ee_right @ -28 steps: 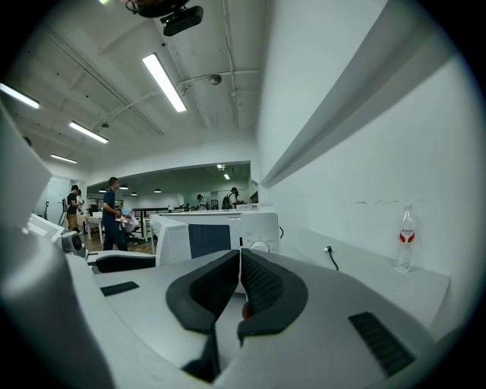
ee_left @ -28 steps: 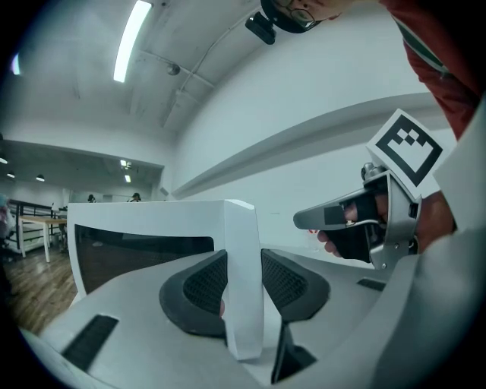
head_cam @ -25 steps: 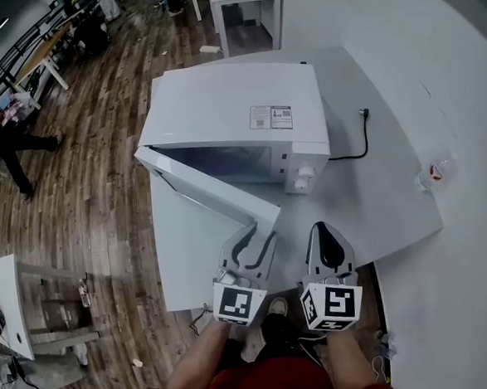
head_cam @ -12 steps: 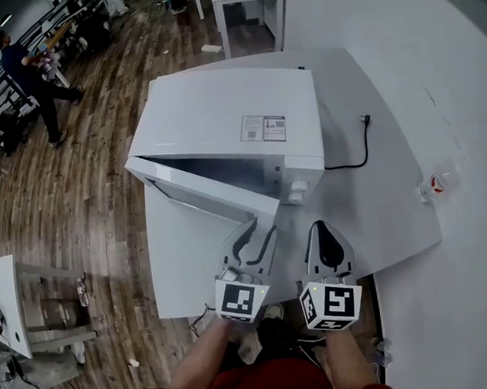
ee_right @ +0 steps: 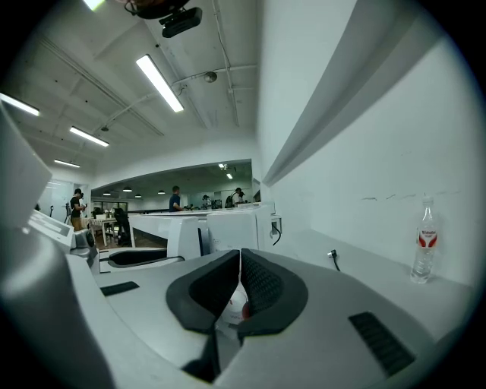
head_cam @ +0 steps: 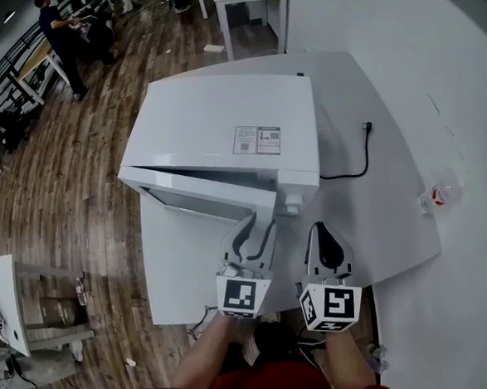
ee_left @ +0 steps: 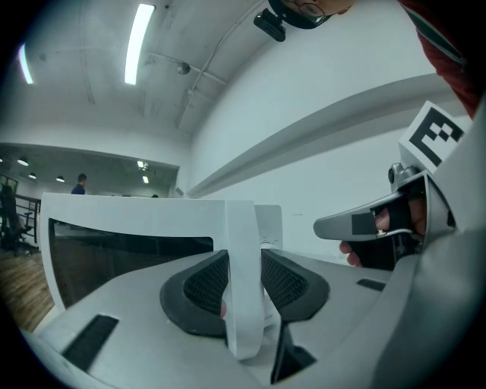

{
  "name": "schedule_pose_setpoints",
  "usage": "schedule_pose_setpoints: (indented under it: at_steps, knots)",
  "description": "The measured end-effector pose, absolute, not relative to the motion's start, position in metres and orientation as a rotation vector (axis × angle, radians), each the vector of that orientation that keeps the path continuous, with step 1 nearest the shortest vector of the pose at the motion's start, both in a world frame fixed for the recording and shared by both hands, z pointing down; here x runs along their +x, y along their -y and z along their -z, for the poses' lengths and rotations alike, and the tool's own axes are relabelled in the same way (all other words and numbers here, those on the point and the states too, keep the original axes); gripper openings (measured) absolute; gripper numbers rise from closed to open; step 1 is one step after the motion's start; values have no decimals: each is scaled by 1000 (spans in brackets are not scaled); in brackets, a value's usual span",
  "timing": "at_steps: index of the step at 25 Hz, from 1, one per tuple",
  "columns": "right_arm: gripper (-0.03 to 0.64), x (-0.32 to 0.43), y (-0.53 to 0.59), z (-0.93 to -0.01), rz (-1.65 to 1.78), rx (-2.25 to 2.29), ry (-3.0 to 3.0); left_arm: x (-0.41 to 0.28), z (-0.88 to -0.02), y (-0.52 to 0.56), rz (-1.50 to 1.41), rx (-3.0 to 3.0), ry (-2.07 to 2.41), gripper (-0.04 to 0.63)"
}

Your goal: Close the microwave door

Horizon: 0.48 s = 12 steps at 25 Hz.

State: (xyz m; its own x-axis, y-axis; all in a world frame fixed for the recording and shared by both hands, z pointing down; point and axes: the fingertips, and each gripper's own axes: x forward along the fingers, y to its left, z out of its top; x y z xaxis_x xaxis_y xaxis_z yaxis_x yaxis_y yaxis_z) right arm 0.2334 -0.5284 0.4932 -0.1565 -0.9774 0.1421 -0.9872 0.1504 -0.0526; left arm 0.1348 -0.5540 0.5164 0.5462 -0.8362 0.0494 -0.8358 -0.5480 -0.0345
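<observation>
In the head view the microwave (head_cam: 222, 124) on the table (head_cam: 378, 213) has its door (head_cam: 214, 191) narrowly ajar; the left gripper view shows the left gripper (ee_left: 244, 292) with fingers (ee_left: 205, 285) clamped on the door's free edge, so push squarely until it latches; the right gripper view shows the right gripper (ee_right: 240, 262) with fingers together, empty, best kept clear.

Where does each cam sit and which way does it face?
Head view: on the person's head, steeply down at the microwave on the table; shows both forearms, left claw, right claw.
Left gripper view: on the left claw, along its jaws clamped on the door edge; right claw and fingers holding it at right.
Right gripper view: on the right claw, jaws shut, toward the microwave; left claw at left.
Shared: head and right gripper views both show the bottle.
</observation>
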Motion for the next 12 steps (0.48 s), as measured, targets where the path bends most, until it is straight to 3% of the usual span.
schedule_pose_setpoints:
  at_steps: [12]
  knots:
    - [29, 248, 536, -503, -230, 2004, 2317, 143, -514, 581, 61, -2739, -1571, 152]
